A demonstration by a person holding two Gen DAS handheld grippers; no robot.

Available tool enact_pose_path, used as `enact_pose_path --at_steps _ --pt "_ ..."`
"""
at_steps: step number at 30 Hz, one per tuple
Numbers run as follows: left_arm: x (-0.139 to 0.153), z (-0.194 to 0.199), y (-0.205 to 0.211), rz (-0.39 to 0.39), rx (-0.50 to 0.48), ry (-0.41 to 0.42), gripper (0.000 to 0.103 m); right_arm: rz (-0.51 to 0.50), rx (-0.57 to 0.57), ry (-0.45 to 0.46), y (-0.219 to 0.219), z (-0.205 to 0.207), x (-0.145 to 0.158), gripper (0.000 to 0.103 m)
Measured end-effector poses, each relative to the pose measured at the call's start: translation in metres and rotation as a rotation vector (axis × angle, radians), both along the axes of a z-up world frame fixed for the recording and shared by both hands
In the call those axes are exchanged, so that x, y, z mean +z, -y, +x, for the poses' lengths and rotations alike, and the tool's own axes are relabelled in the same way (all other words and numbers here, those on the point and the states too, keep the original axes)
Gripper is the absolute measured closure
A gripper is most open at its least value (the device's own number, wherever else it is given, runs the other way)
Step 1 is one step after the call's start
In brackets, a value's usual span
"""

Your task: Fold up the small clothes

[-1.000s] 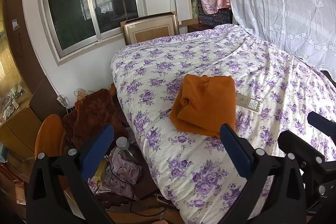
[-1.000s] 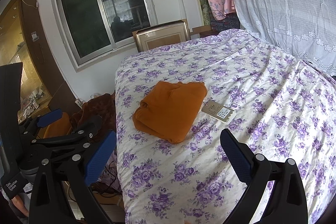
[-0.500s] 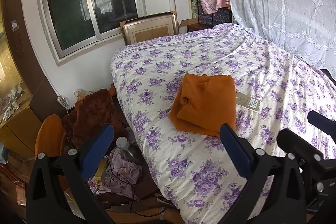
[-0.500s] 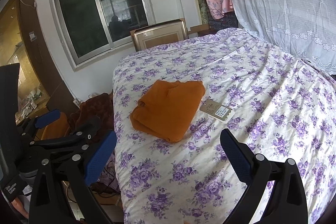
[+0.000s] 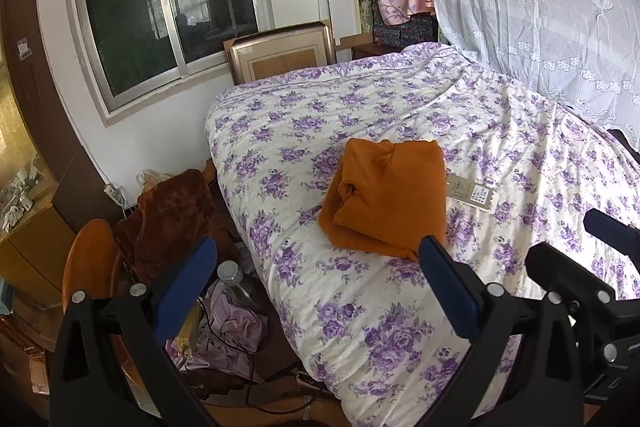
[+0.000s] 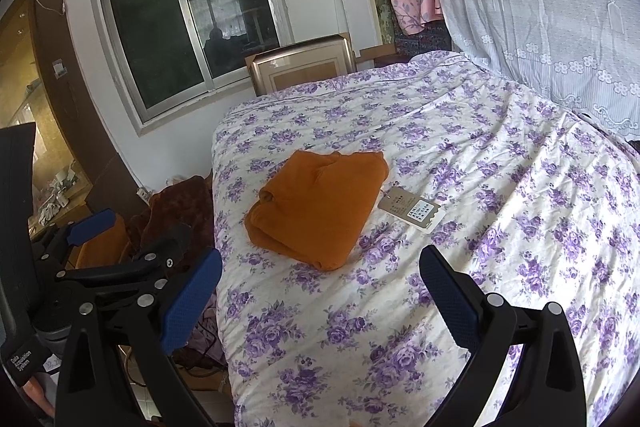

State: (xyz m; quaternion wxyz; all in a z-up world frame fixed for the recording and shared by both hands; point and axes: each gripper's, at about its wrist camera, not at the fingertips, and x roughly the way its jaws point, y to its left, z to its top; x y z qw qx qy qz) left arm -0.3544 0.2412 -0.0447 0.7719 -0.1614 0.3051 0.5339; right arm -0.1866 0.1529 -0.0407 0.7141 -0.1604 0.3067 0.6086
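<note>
Step in hand: the orange garment is seen already folded into a compact bundle on the floral quilt; the fold is judged finished.
Left gripper: jaws apart, nothing held; garment just ahead.
Right gripper: jaws apart, empty; garment ahead, slightly left.
Next move: a fresh garment would be needed; none is seen on the quilt.
View difference: the paper tag is shown more clearly by the right view; the floor clutter is shown by the left.
</note>
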Motion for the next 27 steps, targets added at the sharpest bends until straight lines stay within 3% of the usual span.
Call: enact_pose_path --at_steps 27 --pt "0.0013 0.0043 -0.0007 0.011 0.005 -0.019 0.004 -0.006 0.001 0.001 0.0006 0.0003 -0.0008 0.003"
